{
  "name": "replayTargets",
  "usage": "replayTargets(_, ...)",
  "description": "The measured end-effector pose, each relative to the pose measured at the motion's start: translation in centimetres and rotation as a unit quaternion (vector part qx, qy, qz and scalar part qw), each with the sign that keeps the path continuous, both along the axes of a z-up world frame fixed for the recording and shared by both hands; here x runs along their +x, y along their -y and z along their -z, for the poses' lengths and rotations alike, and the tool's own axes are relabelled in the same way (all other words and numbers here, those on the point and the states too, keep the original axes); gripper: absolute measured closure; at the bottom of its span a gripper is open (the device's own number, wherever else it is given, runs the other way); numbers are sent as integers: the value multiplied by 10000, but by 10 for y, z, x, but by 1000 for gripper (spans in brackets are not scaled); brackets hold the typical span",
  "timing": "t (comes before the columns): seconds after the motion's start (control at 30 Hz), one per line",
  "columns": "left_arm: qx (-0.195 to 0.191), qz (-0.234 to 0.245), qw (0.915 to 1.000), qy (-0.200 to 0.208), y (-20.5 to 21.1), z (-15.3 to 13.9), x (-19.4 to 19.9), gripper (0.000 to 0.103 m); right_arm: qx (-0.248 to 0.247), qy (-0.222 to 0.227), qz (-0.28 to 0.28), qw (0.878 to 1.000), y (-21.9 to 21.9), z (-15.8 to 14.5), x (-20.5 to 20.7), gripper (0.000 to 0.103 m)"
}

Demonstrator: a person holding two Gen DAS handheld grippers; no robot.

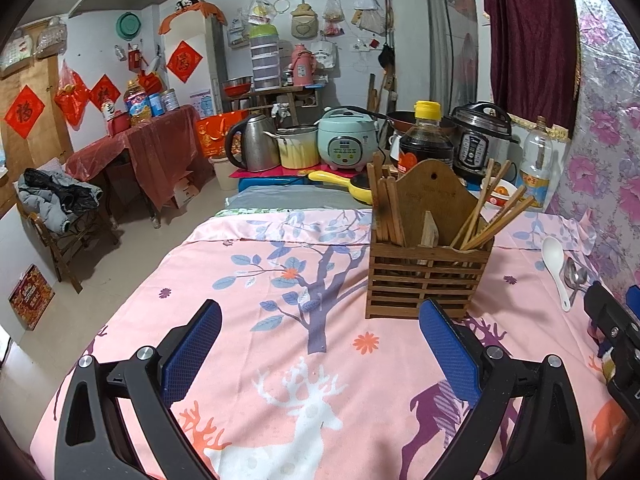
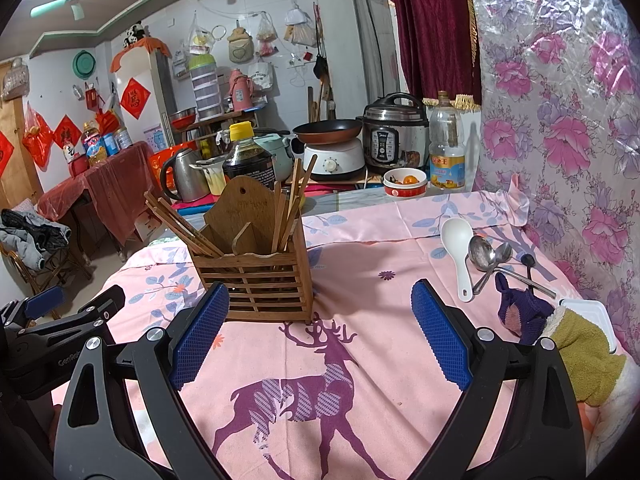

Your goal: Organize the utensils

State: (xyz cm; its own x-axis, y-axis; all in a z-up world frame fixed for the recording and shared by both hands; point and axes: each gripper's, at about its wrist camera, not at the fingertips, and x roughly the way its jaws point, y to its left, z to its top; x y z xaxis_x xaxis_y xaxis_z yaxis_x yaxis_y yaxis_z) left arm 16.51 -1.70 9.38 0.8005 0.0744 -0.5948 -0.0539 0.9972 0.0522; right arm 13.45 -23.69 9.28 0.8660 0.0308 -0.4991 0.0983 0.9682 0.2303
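Right wrist: my right gripper (image 2: 320, 320) and left gripper (image 1: 320, 344) both gape, empty; spoons (image 2: 486, 256) lie beside holder (image 2: 256, 276).

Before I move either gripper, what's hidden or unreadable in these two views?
- Holder inside: slats hide the chopsticks' lower ends in both views.
- Metal spoons: handles overlap, right wrist view; exact count unclear.
- Dark spoon: handle runs behind the purple cloth.
- White container: mostly covered by cloth.
- Right gripper: cut off by the left view's edge.

Pink deer-print tablecloth (image 2: 360, 360), soy sauce bottle (image 1: 426, 140), steel kettle (image 1: 252, 144), pressure cooker (image 2: 394, 136)
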Motion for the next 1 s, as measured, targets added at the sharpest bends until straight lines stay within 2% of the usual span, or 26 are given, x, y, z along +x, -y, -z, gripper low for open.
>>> replayTargets(1.0, -111, 118, 9998, -90, -2, -4, 1, 6, 60, -99, 15, 9999, 0, 9, 1, 8)
